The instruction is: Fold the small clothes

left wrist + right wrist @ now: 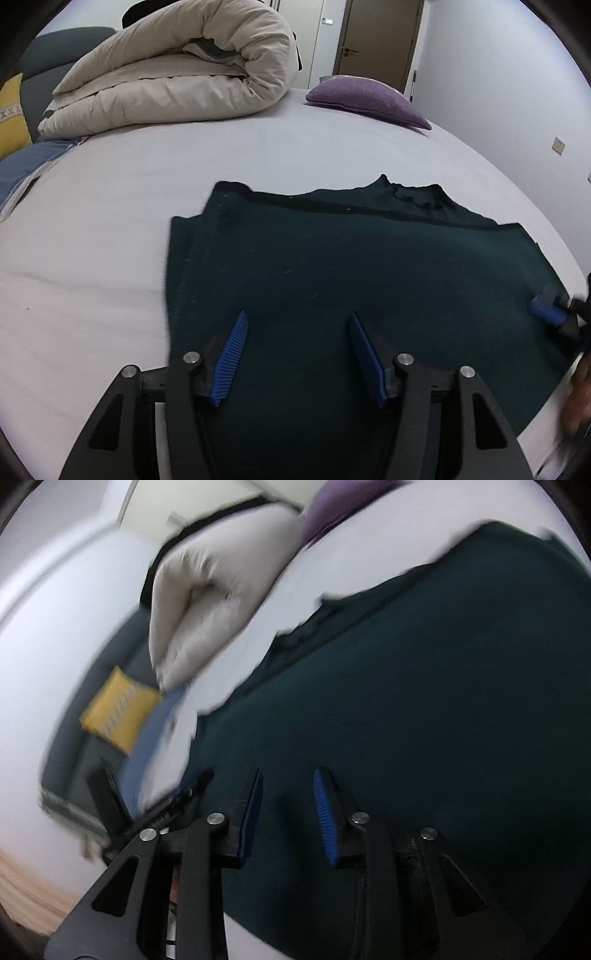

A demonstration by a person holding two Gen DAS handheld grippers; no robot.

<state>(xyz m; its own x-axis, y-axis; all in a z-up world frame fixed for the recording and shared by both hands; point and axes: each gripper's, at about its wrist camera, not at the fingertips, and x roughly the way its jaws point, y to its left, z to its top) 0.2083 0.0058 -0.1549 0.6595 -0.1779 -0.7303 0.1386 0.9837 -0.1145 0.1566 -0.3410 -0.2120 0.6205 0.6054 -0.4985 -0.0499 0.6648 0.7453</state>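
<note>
A dark green garment [351, 266] lies folded flat on the white bed sheet [110, 229], collar at the far edge. My left gripper [297, 317] is open and empty, its blue pads over the garment's near left part. My right gripper [288, 779] is open and empty over the garment [424, 701]; this view is tilted and motion-blurred. The right gripper's blue fingers [550, 310] also show at the right edge of the left wrist view, over the garment's right side.
A rolled beige duvet [177, 74] lies at the back left of the bed, a purple pillow [369, 98] at the back right. A yellow cushion [11, 114] and blue fabric [22, 170] lie at the left edge. A door [380, 37] stands behind.
</note>
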